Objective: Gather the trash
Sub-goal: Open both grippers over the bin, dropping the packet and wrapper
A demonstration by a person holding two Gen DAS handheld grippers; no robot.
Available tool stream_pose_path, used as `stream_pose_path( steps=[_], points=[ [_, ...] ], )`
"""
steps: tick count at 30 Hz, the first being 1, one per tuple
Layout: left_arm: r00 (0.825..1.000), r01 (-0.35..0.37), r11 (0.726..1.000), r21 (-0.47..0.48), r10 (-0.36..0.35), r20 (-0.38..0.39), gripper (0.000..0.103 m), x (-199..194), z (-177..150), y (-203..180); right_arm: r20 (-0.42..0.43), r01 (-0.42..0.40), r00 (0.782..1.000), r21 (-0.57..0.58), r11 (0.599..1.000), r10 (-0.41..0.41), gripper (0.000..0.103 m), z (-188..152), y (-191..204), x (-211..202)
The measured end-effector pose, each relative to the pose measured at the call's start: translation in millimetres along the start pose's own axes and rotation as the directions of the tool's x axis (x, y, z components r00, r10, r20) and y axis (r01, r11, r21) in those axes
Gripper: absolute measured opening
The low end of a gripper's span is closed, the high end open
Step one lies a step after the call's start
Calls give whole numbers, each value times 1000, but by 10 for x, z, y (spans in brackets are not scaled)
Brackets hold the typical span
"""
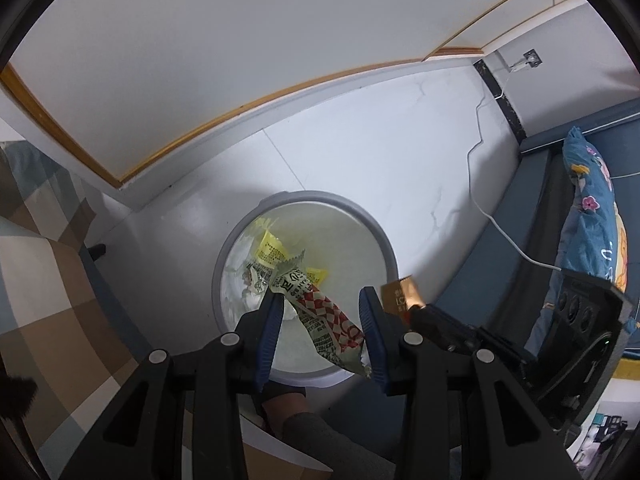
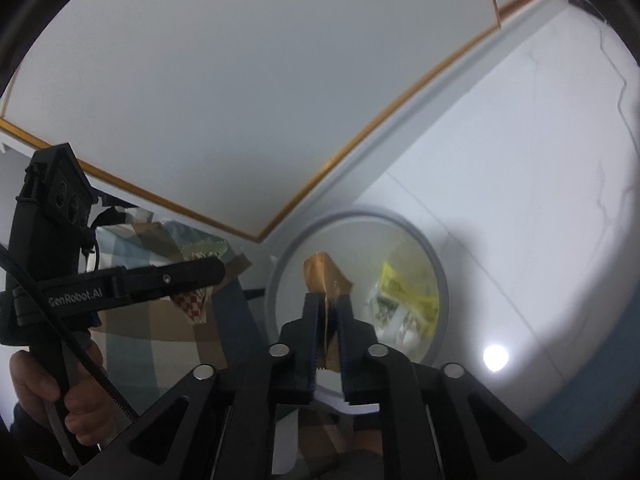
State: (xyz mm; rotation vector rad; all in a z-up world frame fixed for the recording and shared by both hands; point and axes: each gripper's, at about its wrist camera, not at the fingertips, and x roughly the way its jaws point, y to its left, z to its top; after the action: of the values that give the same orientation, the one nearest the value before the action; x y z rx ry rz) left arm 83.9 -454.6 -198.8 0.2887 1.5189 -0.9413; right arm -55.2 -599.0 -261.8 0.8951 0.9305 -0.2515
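Observation:
A round grey-rimmed bin (image 1: 224,256) stands on the white floor with yellow wrappers (image 1: 270,250) and other scraps inside. My left gripper (image 1: 320,300) is open above the bin. A red-and-white checkered wrapper (image 1: 328,320) lies slanted between its jaws, touching the left blue pad; I cannot tell if it hangs there or falls. My right gripper (image 2: 329,300) is shut on a copper-brown wrapper (image 2: 324,272) over the bin (image 2: 436,264). That wrapper also shows in the left wrist view (image 1: 400,292).
A white wall panel with an orange edge (image 1: 240,108) runs behind the bin. A checkered fabric (image 1: 44,280) lies at the left. A blue bed frame with a floral pillow (image 1: 592,208) and a white cable (image 1: 504,232) are at the right.

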Motion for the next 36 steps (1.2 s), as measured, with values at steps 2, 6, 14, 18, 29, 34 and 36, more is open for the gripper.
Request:
stream_pose_path(
  steps=[2,6,14,18,29,34,36],
  points=[
    [1000,1,1000,-3,-1,-8,34,39,6,11,-21,23,1000,5,1000,-23,15,-39,-26,84],
    [1000,-1,1000,-8,1,-19,34,87,11,15,-25,26,999,21,999,-25,15,-82,-94,132],
    [998,1,1000,-14,-2,-64,34,226,3,2,-3,26,1000,36,999,-26,19,-78,-137,35],
    [996,-11,1000,-9,10,-86,34,284,-3,-18,6,35,999,48,998,-35,22,-82,-171,-24],
    [987,-14,998,-60,5,-161,50,393,-20,47,37,54,998,74,996,-56,40,-57,-258,-140],
    [989,-30,999,-43,24,-148,51,308,-35,21,54,49,997,75,996,-53,44,-38,-246,-200],
    [991,-60,998,-31,56,-124,56,241,-43,4,61,48,997,77,996,-52,45,-29,-238,-228]
  ],
)
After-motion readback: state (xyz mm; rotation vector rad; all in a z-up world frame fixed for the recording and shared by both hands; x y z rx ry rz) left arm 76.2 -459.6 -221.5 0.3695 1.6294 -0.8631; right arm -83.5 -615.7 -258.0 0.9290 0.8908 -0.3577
